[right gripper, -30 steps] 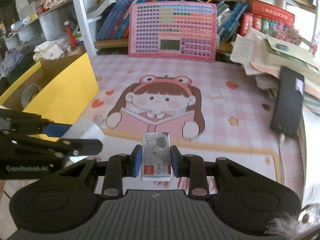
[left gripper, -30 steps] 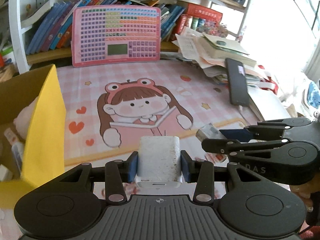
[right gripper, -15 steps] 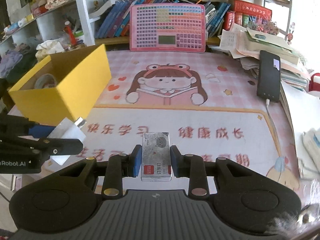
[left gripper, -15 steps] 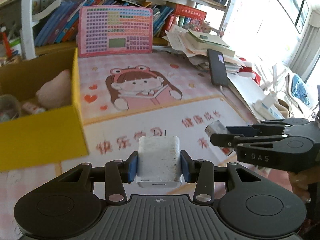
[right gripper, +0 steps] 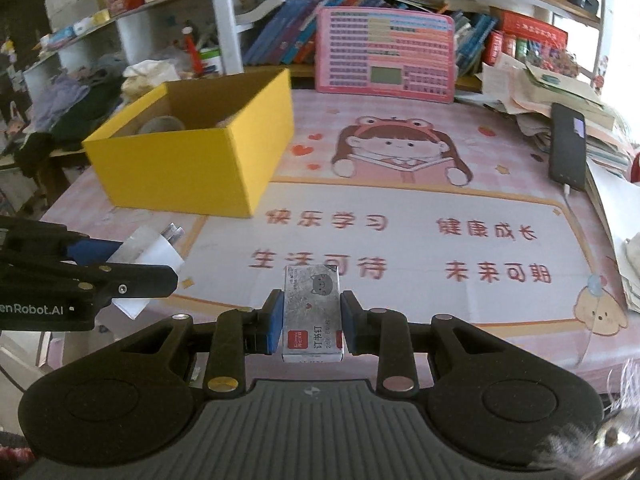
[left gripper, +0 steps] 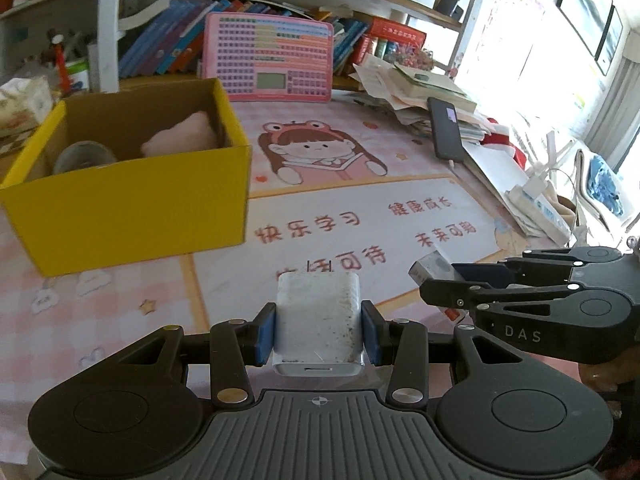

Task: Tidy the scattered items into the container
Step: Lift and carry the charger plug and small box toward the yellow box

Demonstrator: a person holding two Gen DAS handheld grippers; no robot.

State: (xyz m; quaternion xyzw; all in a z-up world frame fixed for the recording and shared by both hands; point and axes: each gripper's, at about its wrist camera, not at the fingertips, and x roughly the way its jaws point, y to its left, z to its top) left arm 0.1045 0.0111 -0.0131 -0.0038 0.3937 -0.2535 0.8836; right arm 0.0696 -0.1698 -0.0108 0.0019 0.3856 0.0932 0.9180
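**Desk lot: two held items, one yellow box**

Left gripper: blue pads clamped on both sides of a white charger block, speckled with dirt, port end toward the camera; in the right wrist view the same charger shows its metal prongs pointing toward the box; held above the mat.

Right gripper: pads clenched on a small staple box, silver-grey with a cat face and red label; seen from the left wrist view as a pale box end between dark fingers; held above the mat, right of the charger.

Yellow cardboard box: open-topped, standing on the left part of the mat, well apart from both grippers; contents include a pink plush item and a greyish round object, possibly a tape roll, too blurred to confirm.

Pink cartoon desk mat: girl figure and red characters printed; black phone at its right edge; pink keyboard toy upright at the back against the books.
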